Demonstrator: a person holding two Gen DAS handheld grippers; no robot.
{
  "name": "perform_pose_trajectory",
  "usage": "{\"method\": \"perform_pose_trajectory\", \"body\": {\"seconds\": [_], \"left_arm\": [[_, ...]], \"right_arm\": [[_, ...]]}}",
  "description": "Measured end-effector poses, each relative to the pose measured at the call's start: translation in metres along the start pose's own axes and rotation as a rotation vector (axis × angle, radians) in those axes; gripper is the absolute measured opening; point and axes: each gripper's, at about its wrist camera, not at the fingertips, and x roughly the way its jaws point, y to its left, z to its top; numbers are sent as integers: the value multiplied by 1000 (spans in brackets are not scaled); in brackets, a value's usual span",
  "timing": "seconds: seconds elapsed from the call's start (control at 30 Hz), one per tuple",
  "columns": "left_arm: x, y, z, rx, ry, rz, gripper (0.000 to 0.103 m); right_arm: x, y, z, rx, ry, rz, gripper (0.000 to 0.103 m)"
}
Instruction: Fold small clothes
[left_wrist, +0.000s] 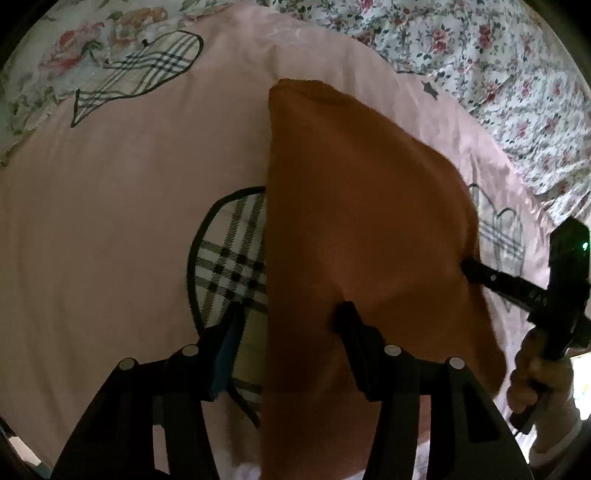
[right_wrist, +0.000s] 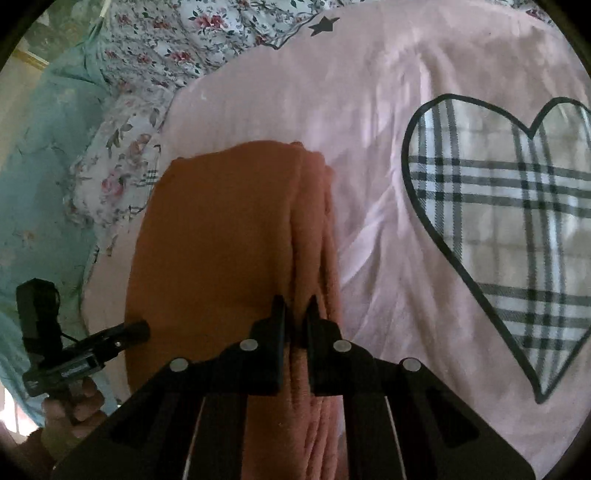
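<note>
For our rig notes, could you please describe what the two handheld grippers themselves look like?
Both are matte black plastic. The left gripper has two tapering fingers on angled linkage arms with round silver pivot pins, plus a blue pad inside one finger. The right gripper has the same linkage and pins; seen from the left wrist, it carries a boxy black module with a green light.

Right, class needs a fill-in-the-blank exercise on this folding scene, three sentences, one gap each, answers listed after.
1. The folded cloth is ____ in colour.
2. The right gripper is ____ on the cloth's layered edge.
3. The plaid patch on the pink cover has the shape of a ____.

Missing words: orange; shut; heart
</note>
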Motion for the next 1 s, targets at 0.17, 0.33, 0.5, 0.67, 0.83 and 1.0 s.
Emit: {"method": "perform_pose_trajectory", "body": {"seconds": [0.17, 0.33, 0.5, 0.67, 0.83, 1.0], "left_arm": [[-4, -1, -2, 15, 2, 9, 53], [-36, -5, -9, 38, -55, -63, 45], [-63, -10, -24, 78, -97, -181, 44], [-72, -20, -38, 122, -95, -262, 44], [-58, -30, -55, 179, -37, -296, 44], [-15, -27, -81, 234, 90, -214, 31]], "right_arm": [[-7, 8, 0, 4, -1, -30, 13], [-52, 16, -14, 14, -86, -8, 16], [-67, 39, -40, -24, -82, 46, 16], [-64, 46, -60, -29, -57, 46, 16], [-51, 47, -74, -31, 6, 26, 16], [-31, 24, -93, -14, 62, -84, 11]]}}
